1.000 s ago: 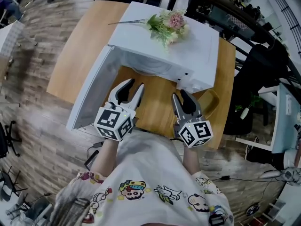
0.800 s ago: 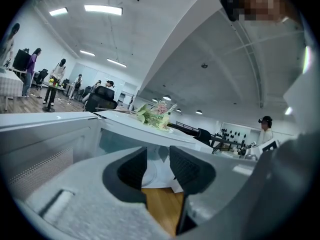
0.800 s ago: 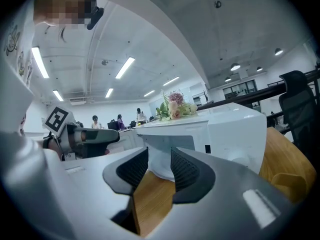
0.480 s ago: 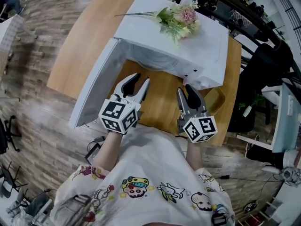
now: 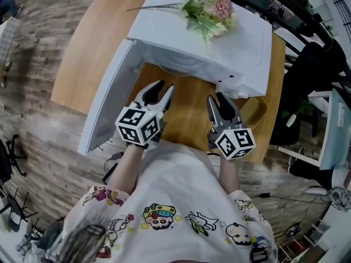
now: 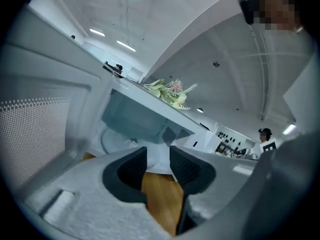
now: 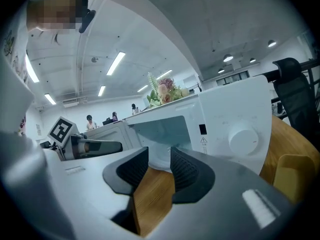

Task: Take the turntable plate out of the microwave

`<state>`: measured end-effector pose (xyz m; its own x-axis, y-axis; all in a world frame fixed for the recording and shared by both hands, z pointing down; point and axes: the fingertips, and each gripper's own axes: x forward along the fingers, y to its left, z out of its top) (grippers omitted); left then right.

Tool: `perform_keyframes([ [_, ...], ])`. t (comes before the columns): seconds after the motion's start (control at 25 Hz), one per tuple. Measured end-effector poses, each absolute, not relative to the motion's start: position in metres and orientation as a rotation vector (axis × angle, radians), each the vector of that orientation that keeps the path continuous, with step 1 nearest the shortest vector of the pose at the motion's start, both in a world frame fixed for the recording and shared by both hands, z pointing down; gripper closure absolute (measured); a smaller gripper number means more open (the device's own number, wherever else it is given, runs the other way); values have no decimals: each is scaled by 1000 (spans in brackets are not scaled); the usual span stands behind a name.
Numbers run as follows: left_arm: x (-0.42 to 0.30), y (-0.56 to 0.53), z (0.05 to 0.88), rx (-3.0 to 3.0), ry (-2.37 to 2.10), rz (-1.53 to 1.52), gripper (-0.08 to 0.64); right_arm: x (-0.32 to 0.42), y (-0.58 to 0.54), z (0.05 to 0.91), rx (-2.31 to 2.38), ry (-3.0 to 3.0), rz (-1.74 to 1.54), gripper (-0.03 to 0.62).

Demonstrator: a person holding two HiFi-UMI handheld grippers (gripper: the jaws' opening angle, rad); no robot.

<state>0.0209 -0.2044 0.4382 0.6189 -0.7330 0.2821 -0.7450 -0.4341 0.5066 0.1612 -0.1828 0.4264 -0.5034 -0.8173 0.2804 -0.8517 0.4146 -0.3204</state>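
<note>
The head view gives us the wooden table (image 5: 90, 53) with the white microwave (image 5: 241, 43) on it, its door (image 5: 107, 100) swung wide to the left and a spray of flowers (image 5: 211, 12) lying on its roof. From up there the roof hides the cavity. Only the left gripper view looks inside it, and there we see the turntable plate (image 6: 115, 136): a pale, clear glass disc with a raised rim, lying flat on the cavity floor. Only the right gripper view shows us the microwave's front panel with its round dial (image 7: 243, 139).

Compared with a second ago, both grippers sit in much the same spot in front of the opening, and the gaps between their jaws look unchanged. Our head camera has shifted a little.

The left gripper (image 5: 163, 87) points at the cavity from just outside it. Its jaws stand apart with nothing between them but bare table wood. The right gripper (image 5: 216, 98) is beside it, its jaws likewise parted and empty. Neither touches the plate.
</note>
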Motion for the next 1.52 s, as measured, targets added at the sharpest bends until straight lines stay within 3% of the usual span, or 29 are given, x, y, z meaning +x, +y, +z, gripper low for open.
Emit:
perform_keyframes([
  [1.52,32,-265,566,1661,-1016,-305,425,161,-182,472,1559,-2501,782,468],
])
